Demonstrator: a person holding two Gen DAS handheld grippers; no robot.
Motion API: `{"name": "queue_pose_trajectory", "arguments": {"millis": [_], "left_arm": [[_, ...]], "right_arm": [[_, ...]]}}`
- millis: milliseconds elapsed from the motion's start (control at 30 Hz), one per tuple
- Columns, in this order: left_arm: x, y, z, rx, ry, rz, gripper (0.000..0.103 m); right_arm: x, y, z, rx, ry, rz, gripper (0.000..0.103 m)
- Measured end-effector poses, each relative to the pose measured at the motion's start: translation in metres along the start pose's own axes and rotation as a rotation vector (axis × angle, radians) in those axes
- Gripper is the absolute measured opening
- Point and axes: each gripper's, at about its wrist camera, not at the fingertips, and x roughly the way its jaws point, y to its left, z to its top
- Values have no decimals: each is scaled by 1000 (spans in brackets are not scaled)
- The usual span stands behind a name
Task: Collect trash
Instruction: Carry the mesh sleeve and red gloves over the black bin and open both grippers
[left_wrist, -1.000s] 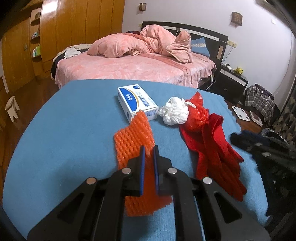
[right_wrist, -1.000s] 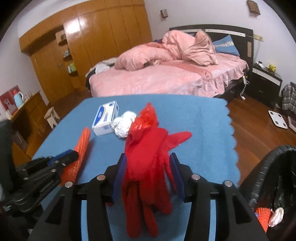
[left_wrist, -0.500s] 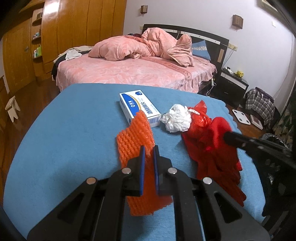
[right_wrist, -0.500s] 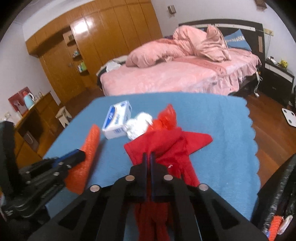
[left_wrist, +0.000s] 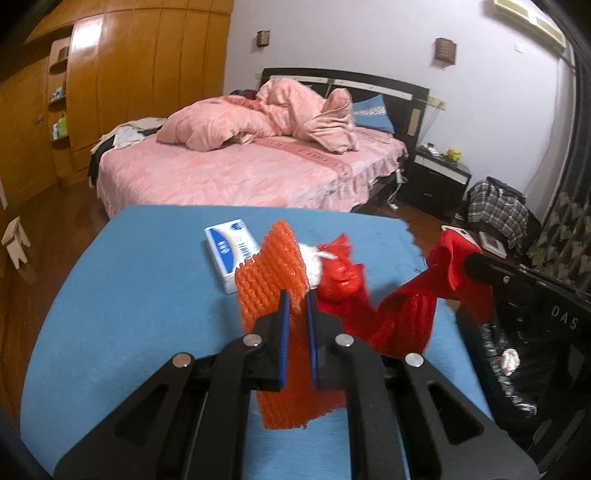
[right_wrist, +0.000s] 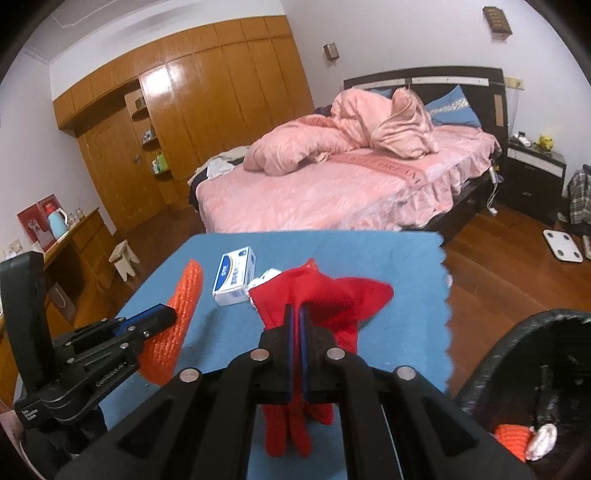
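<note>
My left gripper (left_wrist: 296, 295) is shut on an orange foam net (left_wrist: 273, 269) and holds it lifted above the blue table (left_wrist: 147, 288); both also show in the right wrist view, gripper (right_wrist: 162, 315), net (right_wrist: 181, 314). My right gripper (right_wrist: 295, 310) is shut on a red glove (right_wrist: 325, 295), raised off the table; the glove hangs at the right in the left wrist view (left_wrist: 436, 291). A red plastic bag (left_wrist: 341, 273) and a white paper wad (left_wrist: 314, 258) lie on the table.
A blue-and-white box (left_wrist: 231, 254) lies on the table, also in the right wrist view (right_wrist: 234, 275). A black trash bin (right_wrist: 535, 387) stands at the table's right side with trash inside. A pink bed (right_wrist: 332, 188) is behind the table.
Both grippers have lifted their loads off the table: the orange net now stands up and the red glove hangs in the air, moved right toward the bin. The right gripper closed a second ago.
</note>
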Motion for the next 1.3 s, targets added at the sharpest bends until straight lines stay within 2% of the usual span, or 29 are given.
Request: {"name": "queue_pose_trajectory", "arguments": {"millis": [433, 867, 1300], "left_arm": [[-29, -77, 8, 77, -38, -137, 8], [-35, -150, 5, 169, -45, -257, 8], [-33, -216, 1, 226, -55, -385, 8]], "right_arm": [[-84, -37, 10, 0, -89, -79, 3], [-141, -88, 3, 42, -134, -186, 3], [-181, -130, -10, 86, -152, -296, 3]]}}
